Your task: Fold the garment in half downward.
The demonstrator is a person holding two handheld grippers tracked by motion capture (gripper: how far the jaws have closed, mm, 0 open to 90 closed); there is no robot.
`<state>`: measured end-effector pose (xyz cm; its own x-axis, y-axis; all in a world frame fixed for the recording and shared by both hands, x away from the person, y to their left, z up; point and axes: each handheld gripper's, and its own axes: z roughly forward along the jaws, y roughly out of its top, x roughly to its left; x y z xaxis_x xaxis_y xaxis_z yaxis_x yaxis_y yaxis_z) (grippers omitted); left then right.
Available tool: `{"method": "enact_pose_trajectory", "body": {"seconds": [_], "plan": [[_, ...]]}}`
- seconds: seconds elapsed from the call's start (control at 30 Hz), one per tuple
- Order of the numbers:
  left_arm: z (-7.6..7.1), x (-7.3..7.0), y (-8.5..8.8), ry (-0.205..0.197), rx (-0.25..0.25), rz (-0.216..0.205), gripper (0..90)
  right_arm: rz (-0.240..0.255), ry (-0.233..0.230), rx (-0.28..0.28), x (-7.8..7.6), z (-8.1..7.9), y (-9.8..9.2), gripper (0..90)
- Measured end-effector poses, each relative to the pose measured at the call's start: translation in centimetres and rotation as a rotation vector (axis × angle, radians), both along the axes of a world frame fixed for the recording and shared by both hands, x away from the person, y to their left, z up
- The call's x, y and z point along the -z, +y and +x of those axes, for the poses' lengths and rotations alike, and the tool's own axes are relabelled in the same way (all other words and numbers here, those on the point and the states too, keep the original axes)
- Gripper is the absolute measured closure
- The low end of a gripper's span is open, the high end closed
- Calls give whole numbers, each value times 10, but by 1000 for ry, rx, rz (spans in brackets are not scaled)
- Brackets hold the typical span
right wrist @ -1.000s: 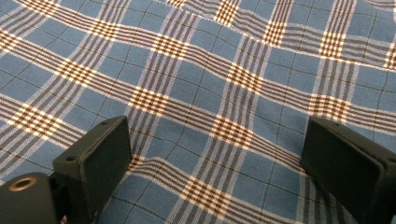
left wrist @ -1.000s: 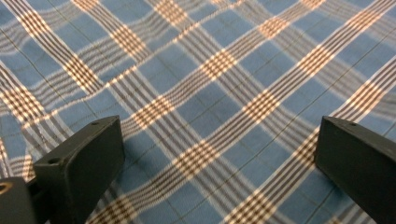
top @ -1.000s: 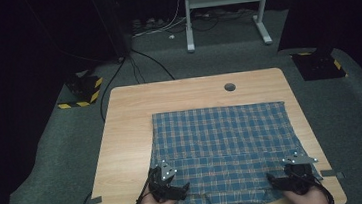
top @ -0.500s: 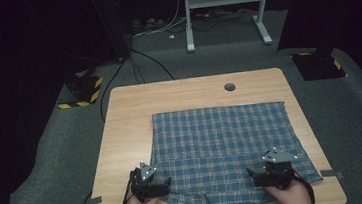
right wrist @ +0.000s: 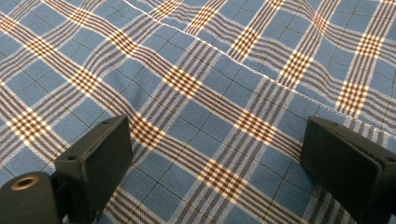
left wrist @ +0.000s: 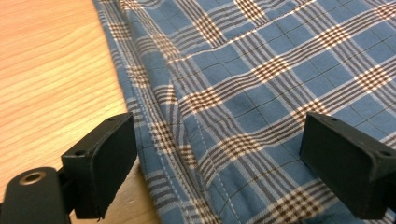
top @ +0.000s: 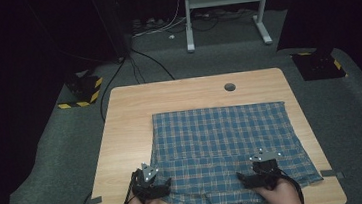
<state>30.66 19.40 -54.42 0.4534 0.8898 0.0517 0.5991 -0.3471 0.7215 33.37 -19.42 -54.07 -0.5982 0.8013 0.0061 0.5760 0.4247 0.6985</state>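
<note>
Dark carpet is surrounding the light wooden table [top: 127, 137], where the blue plaid cloth [top: 223, 148] is lying flat, long axis running left to right. Both grippers are hovering spread at its near hem: left gripper [top: 153, 184], jaws just narrowing, straddling the left corner; right gripper [top: 260, 173] further inboard.

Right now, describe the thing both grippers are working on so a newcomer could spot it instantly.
Start at the light wooden table on the dark carpet. The blue plaid cloth lies spread flat over the table's right-hand part, its near edge bulging toward the person between the left gripper and the right gripper. It is the one patterned, soft thing there, blue crossed by brown-and-white checks with a stitched hem.
</note>
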Motion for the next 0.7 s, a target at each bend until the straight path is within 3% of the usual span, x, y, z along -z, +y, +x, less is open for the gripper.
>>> {"method": "enact_pose_trajectory", "body": {"seconds": [0.4, 0.7], "plan": [[3, -1, -16, 10, 64, 4, 111, -6, 3, 28, -1, -9, -19, 90], [2, -2, -40, 7, 129, 19, 111, -17, 17, 55, -2, -14, -37, 90]]}}
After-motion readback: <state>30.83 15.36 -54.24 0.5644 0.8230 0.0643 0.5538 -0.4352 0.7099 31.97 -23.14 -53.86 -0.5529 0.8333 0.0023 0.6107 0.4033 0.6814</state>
